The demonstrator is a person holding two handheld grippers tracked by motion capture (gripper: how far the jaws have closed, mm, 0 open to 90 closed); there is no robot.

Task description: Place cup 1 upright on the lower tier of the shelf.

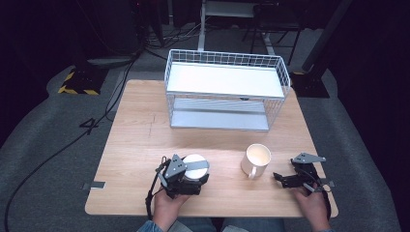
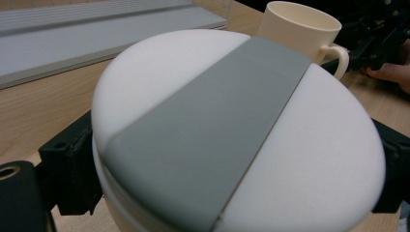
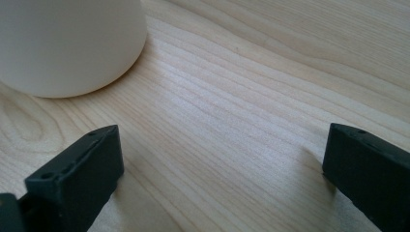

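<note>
At the table's [image 1: 135,145] near edge, a white lidded container [image 1: 196,166] is clamped between the jaws of the left gripper [image 1: 193,180]. The right gripper [image 1: 282,180] is held open, empty, just beside the mug [image 1: 256,159].

No legible text or labels.

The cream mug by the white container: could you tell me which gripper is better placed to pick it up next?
Right. The right gripper is open and empty beside the cream mug, while the left gripper is closed around the white container.
</note>
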